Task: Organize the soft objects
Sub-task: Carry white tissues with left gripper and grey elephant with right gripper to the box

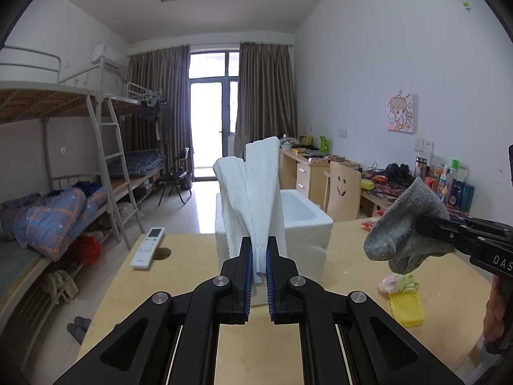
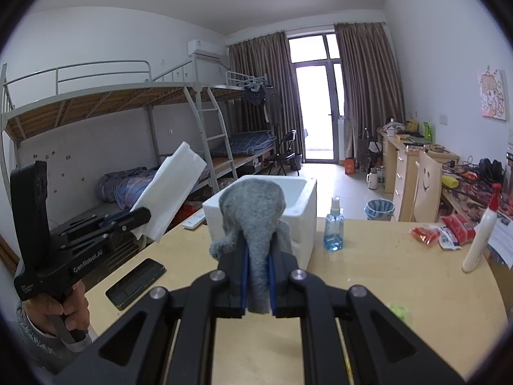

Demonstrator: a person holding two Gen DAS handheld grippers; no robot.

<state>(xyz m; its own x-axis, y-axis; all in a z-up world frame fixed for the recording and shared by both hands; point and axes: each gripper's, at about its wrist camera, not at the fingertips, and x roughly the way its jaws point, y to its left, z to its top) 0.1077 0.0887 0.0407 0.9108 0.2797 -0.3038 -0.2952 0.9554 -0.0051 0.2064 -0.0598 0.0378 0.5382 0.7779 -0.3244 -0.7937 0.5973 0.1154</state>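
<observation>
Neither item is stowed yet: the left gripper [image 1: 258, 268] clenches a white towel [image 1: 253, 192], the right gripper [image 2: 257, 280] a grey sock [image 2: 253, 211] (foam box [image 2: 304, 221] mid-frame awaits both).

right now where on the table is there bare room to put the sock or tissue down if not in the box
Bare wood lies in front of the white foam box, between the black phone and the white bottle. Another patch sits between the remote and the box. It is crowded by the yellow mesh, and by the red snack packets near the blue spray bottle.
</observation>
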